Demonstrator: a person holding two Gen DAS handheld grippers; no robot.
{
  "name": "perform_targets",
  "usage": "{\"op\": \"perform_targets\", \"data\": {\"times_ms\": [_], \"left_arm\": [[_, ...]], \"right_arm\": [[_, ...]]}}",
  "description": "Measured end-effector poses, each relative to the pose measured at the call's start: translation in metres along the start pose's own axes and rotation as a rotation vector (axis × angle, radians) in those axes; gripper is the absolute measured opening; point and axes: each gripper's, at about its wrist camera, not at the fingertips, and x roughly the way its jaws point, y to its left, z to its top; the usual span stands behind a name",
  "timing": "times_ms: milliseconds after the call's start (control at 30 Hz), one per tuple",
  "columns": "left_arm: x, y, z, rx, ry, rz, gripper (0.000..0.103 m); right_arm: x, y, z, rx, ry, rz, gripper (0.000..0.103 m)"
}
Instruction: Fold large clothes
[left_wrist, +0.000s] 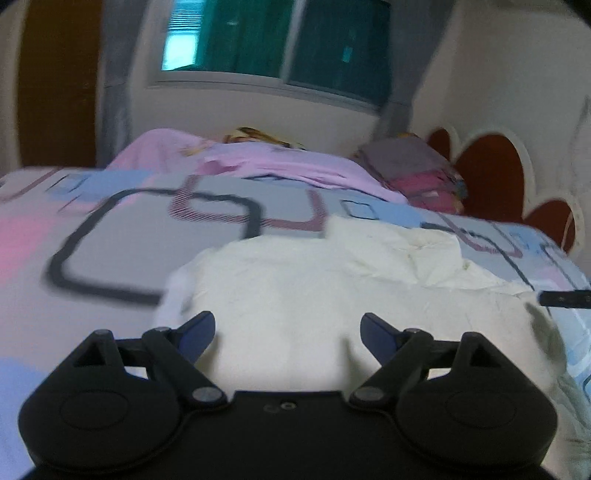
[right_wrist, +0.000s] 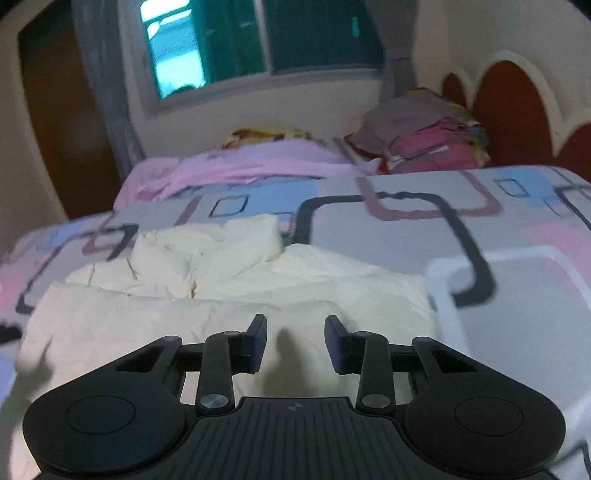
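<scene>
Your left gripper (left_wrist: 288, 332) hangs over the cream garment (left_wrist: 332, 295) on the patterned bed (left_wrist: 129, 251), jaws wide apart and empty; only this view shows a dark tip (left_wrist: 565, 298) at its right edge. Your right gripper (right_wrist: 295, 343) has jaws partly open, empty, above the garment's folded near edge.

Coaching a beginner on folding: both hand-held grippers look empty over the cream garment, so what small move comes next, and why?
Probably lower the right hand-held gripper onto the rumpled far part of the cream garment and pinch an edge: both it and the left hand-held gripper are open and empty.
</scene>
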Motion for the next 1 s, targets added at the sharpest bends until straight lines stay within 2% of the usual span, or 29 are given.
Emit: {"op": "perform_targets", "data": {"times_ms": [100,167,233,333,433,500,533,567,633,733,833,1000], "left_arm": [[0.034,-0.012,0.012,0.035,0.028,-0.014,0.085],[0.059,-0.009,0.010,0.053,0.075,-0.002,0.085],[0.079,0.003,0.002,0.055,0.124,0.021,0.088],[0.087,0.026,-0.008,0.016,0.127,-0.011,0.089],[0.079,0.030,-0.004,0.004,0.142,0.023,0.088],[0.060,0.023,0.001,0.019,0.116,0.057,0.087],[0.046,0.017,0.001,0.026,0.084,0.049,0.087],[0.032,0.008,0.001,0.027,0.059,0.017,0.087],[0.012,-0.017,-0.006,0.052,0.036,-0.035,0.087],[0.002,-0.052,-0.021,0.083,0.051,-0.090,0.088],[0.009,-0.075,-0.037,0.125,0.086,-0.079,0.088],[0.007,-0.065,-0.052,0.159,0.108,-0.021,0.089]], "right_arm": [[0.025,0.001,0.000,-0.023,0.026,-0.027,0.036],[0.040,-0.004,-0.005,-0.030,0.060,-0.052,0.036],[0.052,-0.013,-0.012,-0.034,0.093,-0.064,0.036],[0.060,-0.021,-0.023,-0.029,0.099,-0.048,0.035],[0.057,-0.013,-0.021,-0.060,0.102,-0.084,0.036],[0.035,-0.004,-0.017,-0.052,0.055,-0.101,0.038],[0.024,0.002,-0.015,-0.049,0.025,-0.079,0.050],[0.011,0.009,-0.016,-0.049,0.003,-0.054,0.055],[-0.002,0.029,-0.023,-0.083,0.001,-0.012,0.056],[-0.005,0.051,-0.042,-0.121,0.043,0.050,0.055],[0.000,0.063,-0.058,-0.190,0.072,0.018,0.055],[0.000,0.029,-0.067,-0.128,0.091,-0.074,0.055]]}}
